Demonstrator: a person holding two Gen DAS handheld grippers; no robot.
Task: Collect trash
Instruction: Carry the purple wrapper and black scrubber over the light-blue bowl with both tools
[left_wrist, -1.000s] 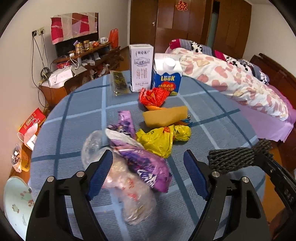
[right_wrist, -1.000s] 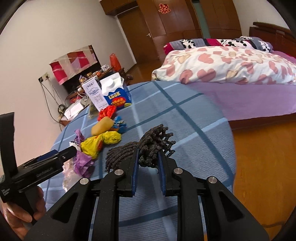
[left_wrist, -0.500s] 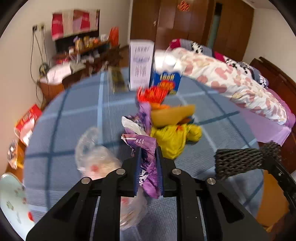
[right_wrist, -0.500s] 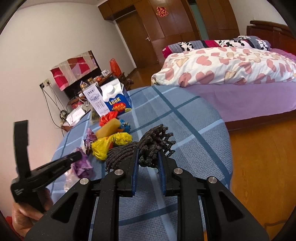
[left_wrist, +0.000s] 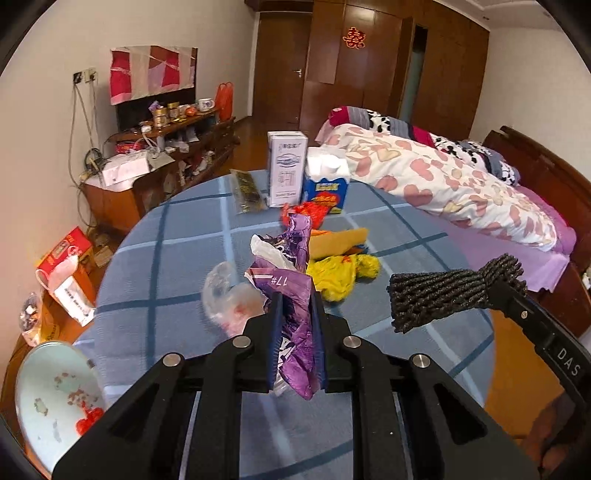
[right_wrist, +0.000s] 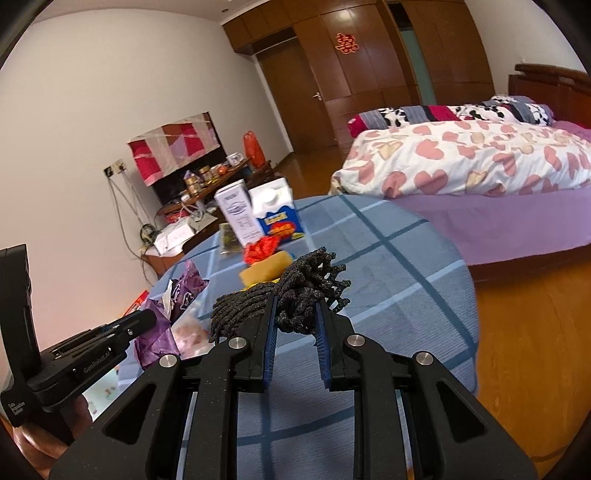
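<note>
My left gripper (left_wrist: 296, 306) is shut on a purple snack wrapper (left_wrist: 291, 291) and holds it above the round blue checked table (left_wrist: 166, 258). My right gripper (right_wrist: 295, 308) is shut on a black mesh bundle (right_wrist: 295, 295); the bundle also shows in the left wrist view (left_wrist: 450, 293). On the table lie a clear plastic bag (left_wrist: 225, 295), a yellow wrapper (left_wrist: 340, 273), a tan packet (left_wrist: 336, 242) and a red wrapper (left_wrist: 314, 210). The held purple wrapper also shows in the right wrist view (right_wrist: 162, 317).
A white carton (left_wrist: 286, 168) and a blue-and-white carton (left_wrist: 327, 184) stand at the table's far side, beside a dark flat packet (left_wrist: 245, 190). A bed (left_wrist: 461, 184) is to the right. A pale plate (left_wrist: 48, 402) sits low left. A cluttered cabinet (left_wrist: 155, 155) stands by the wall.
My left gripper closed on the purple wrapper and lifted it off the table. My right gripper kept hold of the mesh bundle and rose a little.
</note>
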